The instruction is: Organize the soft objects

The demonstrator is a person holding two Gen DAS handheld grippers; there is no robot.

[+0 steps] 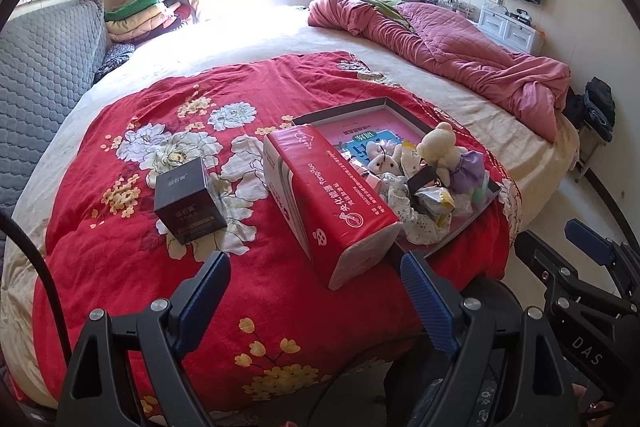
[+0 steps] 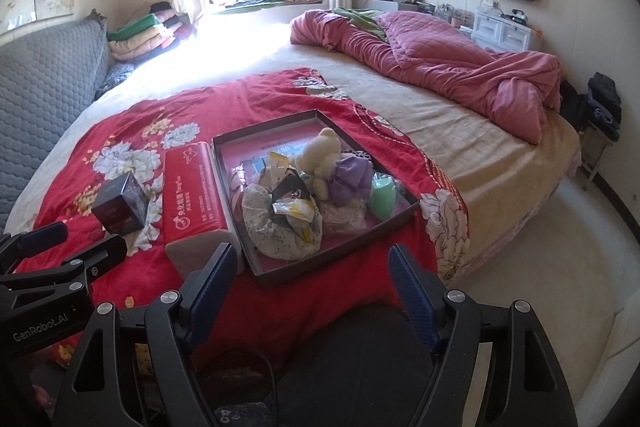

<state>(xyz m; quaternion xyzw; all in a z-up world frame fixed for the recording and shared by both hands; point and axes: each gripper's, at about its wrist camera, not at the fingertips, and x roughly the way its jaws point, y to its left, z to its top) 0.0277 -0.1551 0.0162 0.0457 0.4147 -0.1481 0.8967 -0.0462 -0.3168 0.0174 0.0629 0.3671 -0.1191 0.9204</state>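
- Two grippers are held above the near edge of the bed point(image 2: 480, 131): the left gripper point(image 1: 316, 301) and the right gripper point(image 2: 312, 291), both spread wide and empty.
- Soft objects are piled in a shallow tray point(image 2: 240, 227) on the red floral blanket point(image 1: 160, 163): a cream teddy bear point(image 2: 322, 157), a purple pouch point(image 2: 354, 175) and a floral fabric bundle point(image 2: 260, 227).
- A red tissue pack point(image 1: 332, 195) is seen lying against the tray's left wall, with a black box point(image 1: 188, 203) apart, further left.

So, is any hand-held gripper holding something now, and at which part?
Nothing is held. The left hand-held gripper and right hand-held gripper are both open, short of the red rectangular tissue pack and the dark shallow cardboard tray.
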